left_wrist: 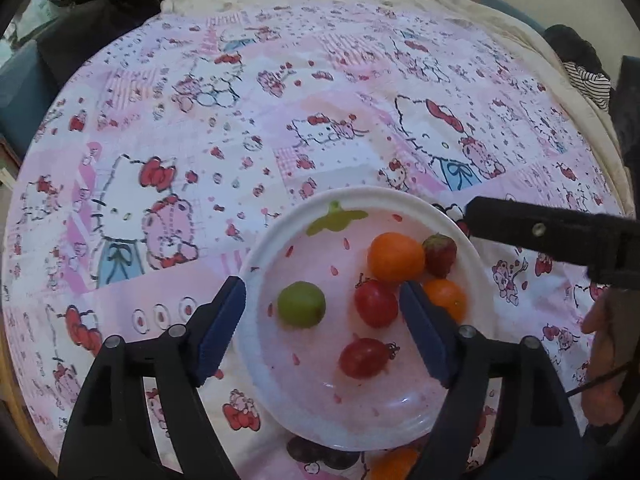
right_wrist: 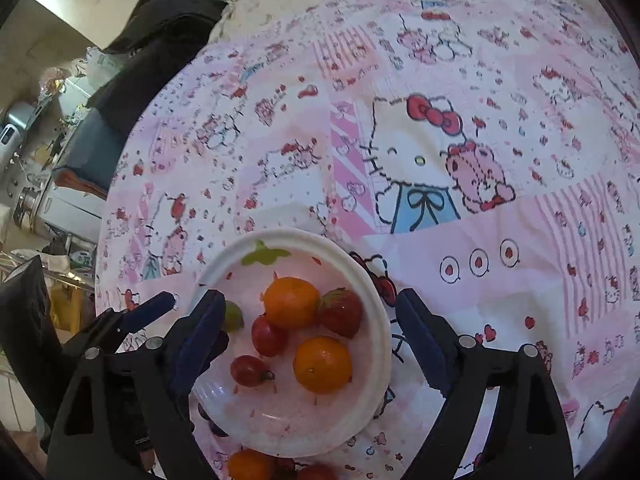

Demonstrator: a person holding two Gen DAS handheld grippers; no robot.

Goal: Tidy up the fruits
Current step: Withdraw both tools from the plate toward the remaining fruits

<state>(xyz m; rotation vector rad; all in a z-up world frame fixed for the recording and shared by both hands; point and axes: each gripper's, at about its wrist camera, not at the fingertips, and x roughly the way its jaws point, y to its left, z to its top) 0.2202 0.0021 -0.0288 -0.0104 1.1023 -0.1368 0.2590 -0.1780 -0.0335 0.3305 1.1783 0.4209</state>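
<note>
Both grippers hang over the white plate (left_wrist: 362,196) with their fingers spread wide and nothing between the pads. In the left wrist view the left gripper (left_wrist: 324,320) brackets the green fruit (left_wrist: 301,305) and two red grape tomatoes (left_wrist: 376,303) low in the frame; in the right wrist view the right gripper (right_wrist: 308,340) frames two orange fruits (right_wrist: 322,364) and a strawberry (right_wrist: 341,312). One more orange fruit (right_wrist: 250,465) lies off the plate at the bottom edge — below and behind both sets of fingers, likely the next pick — with neither hand clearly nearer.
</note>
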